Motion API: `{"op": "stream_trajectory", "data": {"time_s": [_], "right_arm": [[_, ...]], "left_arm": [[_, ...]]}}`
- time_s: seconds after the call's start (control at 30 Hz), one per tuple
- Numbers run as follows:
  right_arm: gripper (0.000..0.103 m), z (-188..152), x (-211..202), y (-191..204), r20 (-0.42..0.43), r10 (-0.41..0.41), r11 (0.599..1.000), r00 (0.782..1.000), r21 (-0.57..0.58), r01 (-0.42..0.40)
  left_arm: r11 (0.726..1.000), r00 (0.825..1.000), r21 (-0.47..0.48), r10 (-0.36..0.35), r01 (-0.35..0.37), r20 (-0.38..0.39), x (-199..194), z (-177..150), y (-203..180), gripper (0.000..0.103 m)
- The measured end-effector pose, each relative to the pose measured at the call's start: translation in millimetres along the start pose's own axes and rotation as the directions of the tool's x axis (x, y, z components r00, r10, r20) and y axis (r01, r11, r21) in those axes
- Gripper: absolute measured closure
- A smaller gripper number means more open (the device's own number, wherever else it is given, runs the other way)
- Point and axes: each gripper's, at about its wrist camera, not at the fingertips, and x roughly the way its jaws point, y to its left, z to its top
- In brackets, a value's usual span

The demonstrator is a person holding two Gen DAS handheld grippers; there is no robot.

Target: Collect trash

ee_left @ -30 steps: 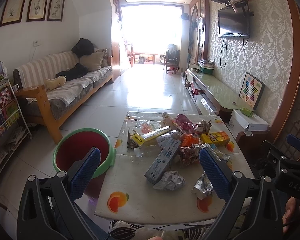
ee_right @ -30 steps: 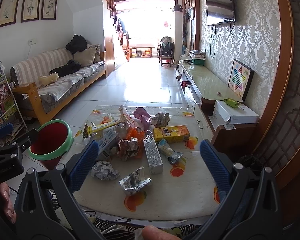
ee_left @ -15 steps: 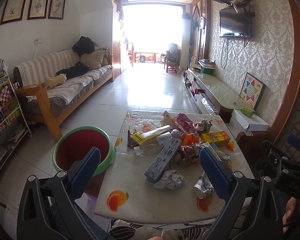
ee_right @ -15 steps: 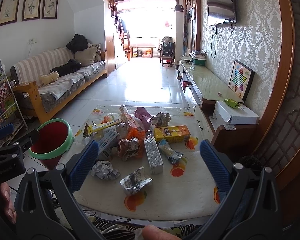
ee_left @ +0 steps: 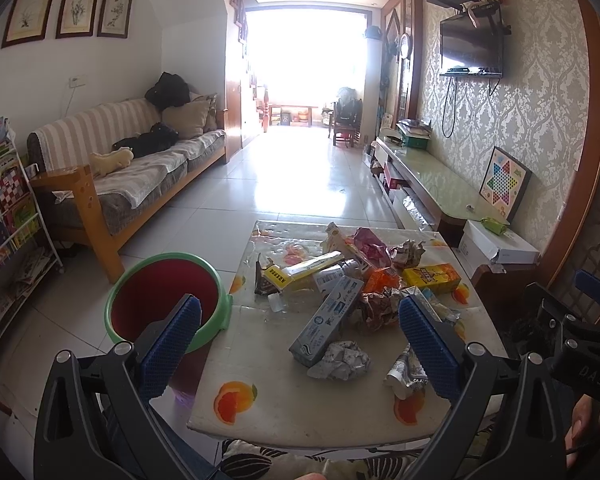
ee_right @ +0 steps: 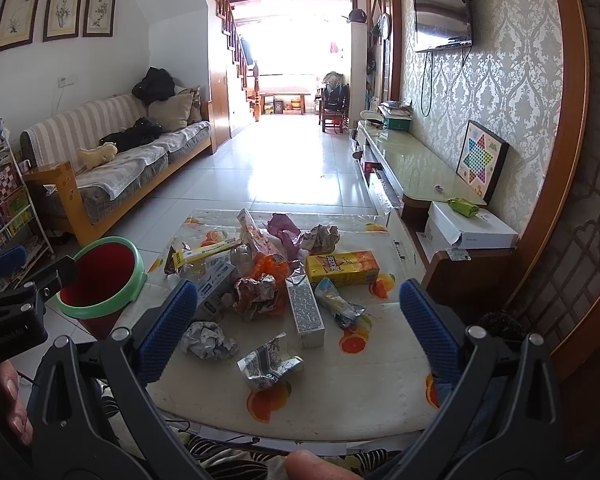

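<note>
Holding both tools up, you have nothing in either one. Your left gripper (ee_left: 300, 336) has its jaws wide apart, and so does your right gripper (ee_right: 296, 328). Both hang over the near edge of the table (ee_left: 284, 408). The trash sits in a messy heap in the middle: a long blue box (ee_left: 327, 320), a crumpled paper ball (ee_left: 340, 360), a squashed foil wrapper (ee_right: 269, 364), a yellow box (ee_right: 342, 267). The red bin (ee_left: 160, 300) stands on the floor, just beside the table's left side. Watch out: grabbing deep into the heap could push other bits off the table.
</note>
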Motion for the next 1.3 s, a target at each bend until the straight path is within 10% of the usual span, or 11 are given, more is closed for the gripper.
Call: {"op": "stream_trajectory", "data": {"time_s": [1.3], "right_arm": [[0.003,-10.4,13.5,-10.4,-0.025,-0.021,1.0,0.999,0.008,0.022]], "left_arm": [[1.0,0.999,-0.007,-0.002,0.001,-0.049,18.2,-16.8,2.9,0.008]]}}
